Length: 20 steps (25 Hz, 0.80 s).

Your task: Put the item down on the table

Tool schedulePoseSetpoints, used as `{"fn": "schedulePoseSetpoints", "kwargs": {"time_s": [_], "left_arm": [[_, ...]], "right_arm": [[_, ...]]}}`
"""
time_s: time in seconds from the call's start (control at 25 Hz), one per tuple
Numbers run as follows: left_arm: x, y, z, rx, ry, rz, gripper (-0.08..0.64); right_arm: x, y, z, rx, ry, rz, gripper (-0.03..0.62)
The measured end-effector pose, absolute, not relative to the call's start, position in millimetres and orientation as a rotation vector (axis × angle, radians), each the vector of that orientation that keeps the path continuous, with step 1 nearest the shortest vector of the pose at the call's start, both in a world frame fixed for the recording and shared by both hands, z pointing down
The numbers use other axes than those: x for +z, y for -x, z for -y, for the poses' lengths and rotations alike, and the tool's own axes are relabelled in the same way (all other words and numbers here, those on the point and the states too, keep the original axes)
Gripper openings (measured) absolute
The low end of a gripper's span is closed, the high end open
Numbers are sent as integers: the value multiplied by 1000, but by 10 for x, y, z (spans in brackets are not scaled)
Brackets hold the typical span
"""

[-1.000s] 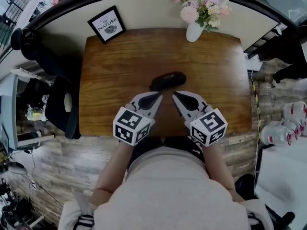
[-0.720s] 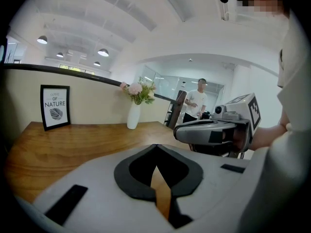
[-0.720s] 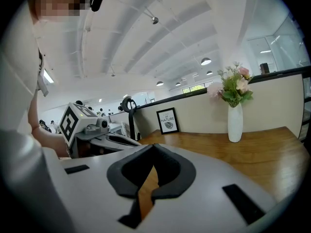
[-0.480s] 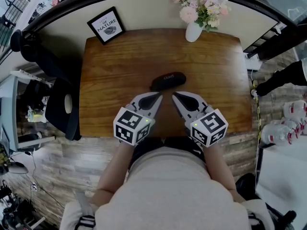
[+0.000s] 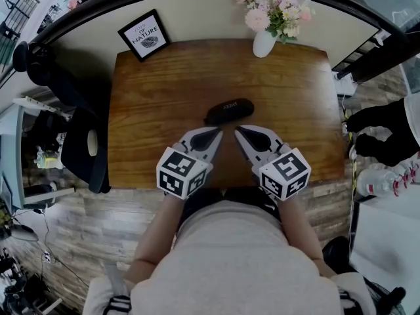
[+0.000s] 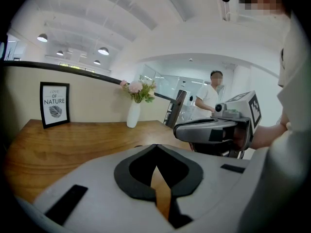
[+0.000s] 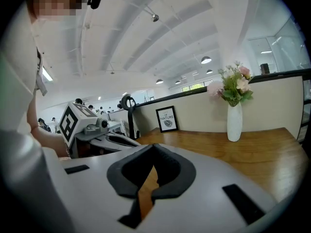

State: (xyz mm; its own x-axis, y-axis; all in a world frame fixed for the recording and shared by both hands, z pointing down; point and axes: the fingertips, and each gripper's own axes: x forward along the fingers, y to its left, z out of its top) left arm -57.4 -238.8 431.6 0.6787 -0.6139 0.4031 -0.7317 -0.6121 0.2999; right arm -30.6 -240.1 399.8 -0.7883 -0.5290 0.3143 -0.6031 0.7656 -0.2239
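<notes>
I have both grippers low over the near edge of the wooden table [image 5: 151, 110], angled in toward each other so their tips nearly meet. The left gripper [image 5: 217, 131] has its jaws pressed together with nothing caught between them; through the slit behind the tips I see only bare wood. The right gripper [image 5: 238, 130] is the same, with its jaws together and nothing held. The black case [image 5: 229, 111] lies flat on the table around the middle, slightly nearer my edge than the far one. Its long side runs roughly across the table and tilts up a little to the right. It sits just beyond both sets of tips, and neither gripper touches it. At the far edge, toward the right corner, a white vase [image 5: 265, 43] with pink flowers stands upright. Near the far left corner a framed print [image 5: 145, 33] leans against the wall. From the left gripper view the other gripper shows off to the right, level with mine.
</notes>
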Motion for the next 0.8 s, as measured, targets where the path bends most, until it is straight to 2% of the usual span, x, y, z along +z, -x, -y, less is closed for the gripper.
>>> {"fn": "schedulePoseSetpoints", "kwargs": {"time_s": [0.8], "left_arm": [[4329, 605, 2355, 363, -2442, 1048, 14]], "right_arm": [[4039, 301, 2353, 468, -898, 2711, 11]]}}
